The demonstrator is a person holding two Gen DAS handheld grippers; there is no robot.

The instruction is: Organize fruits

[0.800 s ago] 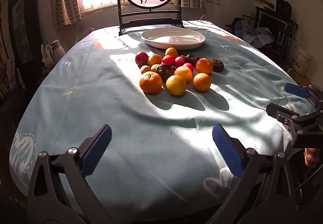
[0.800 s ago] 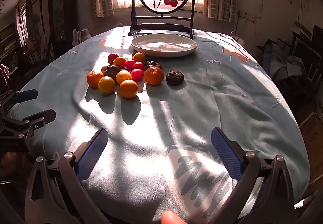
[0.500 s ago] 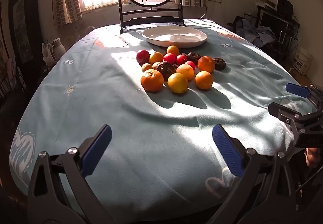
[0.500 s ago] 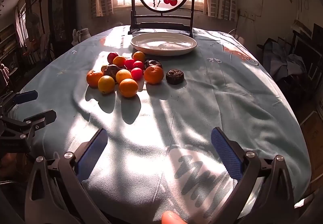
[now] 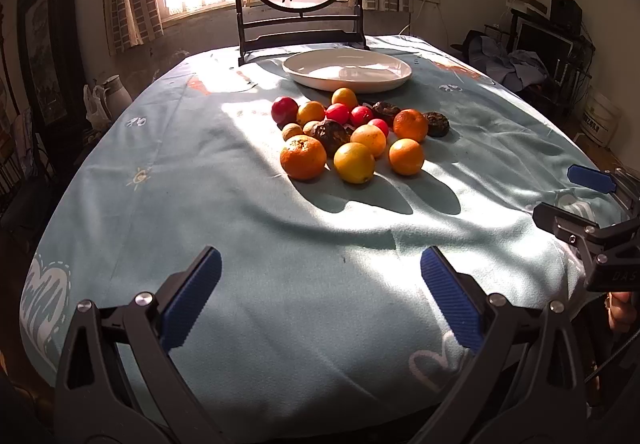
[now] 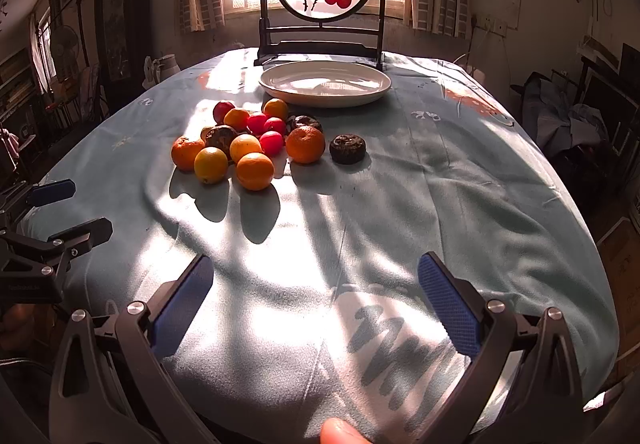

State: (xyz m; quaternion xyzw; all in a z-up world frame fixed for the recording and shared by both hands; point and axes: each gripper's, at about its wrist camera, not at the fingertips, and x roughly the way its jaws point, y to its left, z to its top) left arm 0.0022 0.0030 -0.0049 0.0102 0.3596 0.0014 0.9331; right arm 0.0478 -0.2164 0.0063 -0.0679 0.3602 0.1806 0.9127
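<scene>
Left wrist view: the left gripper (image 5: 320, 292) hangs over bare tablecloth (image 5: 240, 228), jaws spread wide and empty. The fruit cluster (image 5: 352, 135) lies at twelve o'clock, just before the white plate (image 5: 347, 71) (nothing on it).

Right wrist view: the right gripper (image 6: 316, 298) is likewise wide and empty; fruit sits at eleven o'clock.

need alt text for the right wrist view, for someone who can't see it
A cluster of oranges and small red and dark fruits sits on a light blue tablecloth, just before an empty white plate. The open right gripper hovers over bare cloth in the foreground; the left gripper shows at the left edge.
</scene>
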